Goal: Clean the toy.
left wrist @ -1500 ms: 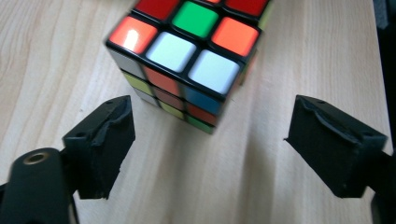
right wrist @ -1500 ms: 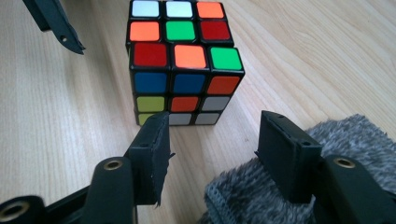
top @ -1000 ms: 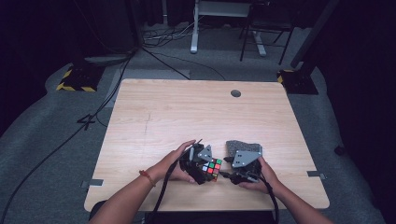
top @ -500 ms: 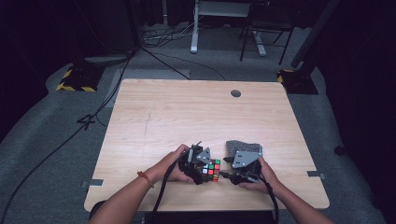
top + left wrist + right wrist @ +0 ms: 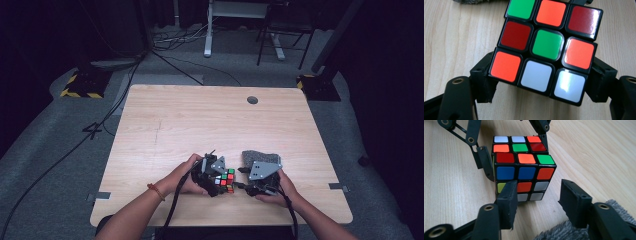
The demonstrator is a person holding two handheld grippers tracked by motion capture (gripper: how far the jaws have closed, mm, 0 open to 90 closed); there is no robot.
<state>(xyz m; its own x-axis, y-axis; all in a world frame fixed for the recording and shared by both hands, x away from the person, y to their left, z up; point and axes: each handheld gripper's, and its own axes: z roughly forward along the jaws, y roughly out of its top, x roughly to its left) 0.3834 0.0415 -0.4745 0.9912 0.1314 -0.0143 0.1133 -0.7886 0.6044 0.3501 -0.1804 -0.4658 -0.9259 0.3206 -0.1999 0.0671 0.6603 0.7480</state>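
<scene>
**Between the left jaws: puzzle cube, gripped**

Between the left gripper's [image 5: 539,85] black jaws sits the puzzle cube [image 5: 546,47], pads pressed on both sides of its lower layer, so it's a firm grip. These jaws have just been widening a touch after a tighter squeeze, cube btwn them throughout. Face toward that camera: green, orange, dark red across the far row; dark red, green, orange in the middle; orange, white, white nearest.

Right gripper [image 5: 537,202] is aimed at the same cube [image 5: 522,170] from the opposite side. Its jaws stand apart, partly spread, and have just been narrowing. One jaw overlaps the cube's lower corner in the right gripper view; can't tell whether it touches. The other jaw is clear of the cube w/ bare wood in the gap. No grip from this side.

Cube rests low on the worktop [image 5: 200,125], near the person's edge, roughly centre. From the high view the left gripper [image 5: 212,172] and cube [image 5: 226,180] are together, the right gripper [image 5: 252,184] just beside them, grey plate on top.

Left hand [image 5: 185,175] and right hand [image 5: 280,192] wrap the gripper bodies, forearms coming in from the near edge.

Grey fuzzy cloth [image 5: 260,158] lies on the wood just beyond the right gripper, near the cube but apart from it; its fibres [image 5: 571,230] show by the right jaws.
</scene>
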